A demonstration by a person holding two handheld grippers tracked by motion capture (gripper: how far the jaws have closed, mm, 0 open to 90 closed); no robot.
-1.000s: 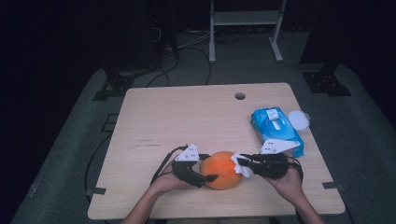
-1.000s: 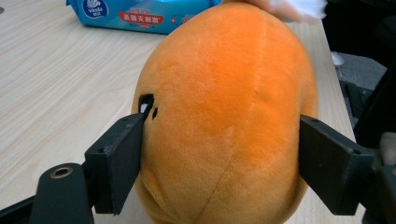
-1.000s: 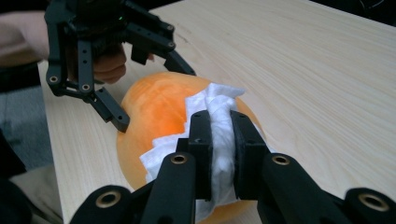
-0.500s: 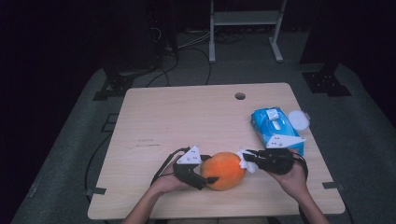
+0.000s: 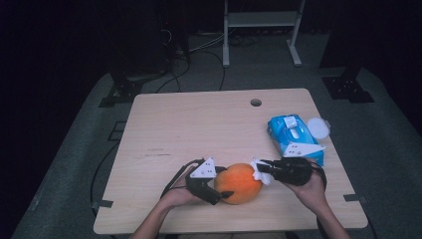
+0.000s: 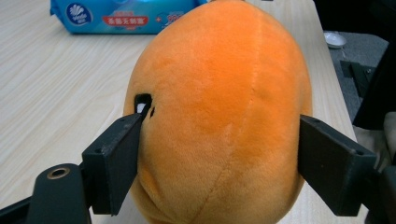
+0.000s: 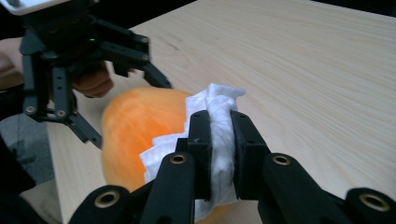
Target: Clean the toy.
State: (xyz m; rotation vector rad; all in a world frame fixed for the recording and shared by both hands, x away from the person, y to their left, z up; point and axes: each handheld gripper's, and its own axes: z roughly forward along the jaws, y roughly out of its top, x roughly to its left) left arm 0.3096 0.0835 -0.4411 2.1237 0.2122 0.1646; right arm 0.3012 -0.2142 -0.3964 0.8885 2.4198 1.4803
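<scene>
An orange plush fruit (image 5: 240, 183) lies near the table's front edge. My left gripper (image 5: 221, 187) holds it from the left. In the left gripper view both pads (image 6: 116, 163) press into the fruit's (image 6: 219, 107) sides. Those jaws have just been opening a little, with the fruit still between them. My right gripper (image 5: 262, 169) comes in from the right, shut on a crumpled white wipe (image 5: 259, 173). In the right gripper view the wipe (image 7: 217, 100) sits pinched between the jaws of that gripper (image 7: 219, 123) and rests against the fruit's (image 7: 135, 121) top side.
A blue pack of wet wipes (image 5: 293, 137) lies at the table's right edge, with a round white lid (image 5: 318, 128) beside it. A cable hole (image 5: 256, 102) sits near the far edge. The table (image 5: 199, 124) is bare wood to the left and far side.
The right gripper with the wipe has shifted slightly away from me along the fruit's right side. The left hand and the fruit have stayed in place.
</scene>
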